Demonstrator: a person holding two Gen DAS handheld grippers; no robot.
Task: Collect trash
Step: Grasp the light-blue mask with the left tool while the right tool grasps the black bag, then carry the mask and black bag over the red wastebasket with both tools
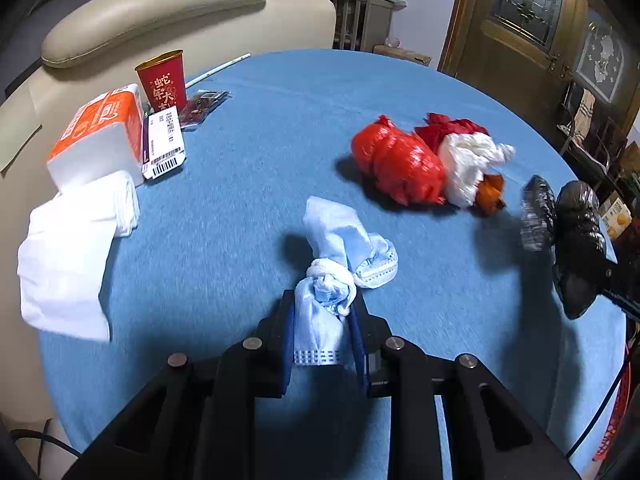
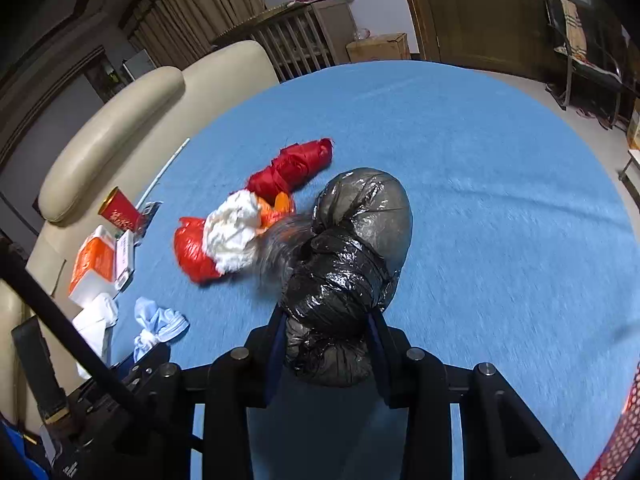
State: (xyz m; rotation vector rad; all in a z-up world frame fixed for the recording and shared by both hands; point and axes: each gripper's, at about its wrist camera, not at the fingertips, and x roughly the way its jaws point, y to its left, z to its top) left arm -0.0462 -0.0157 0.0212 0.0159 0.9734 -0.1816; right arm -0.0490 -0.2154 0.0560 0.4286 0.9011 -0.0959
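Note:
My left gripper (image 1: 322, 308) is shut on a knotted bundle of pale blue face masks (image 1: 338, 252), seen small at the lower left of the right wrist view as the mask bundle (image 2: 158, 326). My right gripper (image 2: 326, 320) is shut on a crumpled black plastic bag (image 2: 348, 268), which shows at the right edge of the left wrist view as the black bag (image 1: 568, 228). Beyond both, a heap of red plastic bags (image 1: 396, 164) with a white crumpled bag (image 1: 468, 160) and an orange scrap (image 1: 490, 194) lies on the round blue tablecloth (image 1: 280, 140); the same red and white heap (image 2: 236, 232) sits left of the black bag.
At the table's left stand a red paper cup (image 1: 162, 80), an orange tissue pack (image 1: 96, 136), a barcoded white box (image 1: 164, 144), a dark packet (image 1: 202, 106) and loose white tissues (image 1: 68, 256). A cream sofa (image 1: 160, 8) backs that side. A red mesh basket (image 2: 622, 440) shows at lower right.

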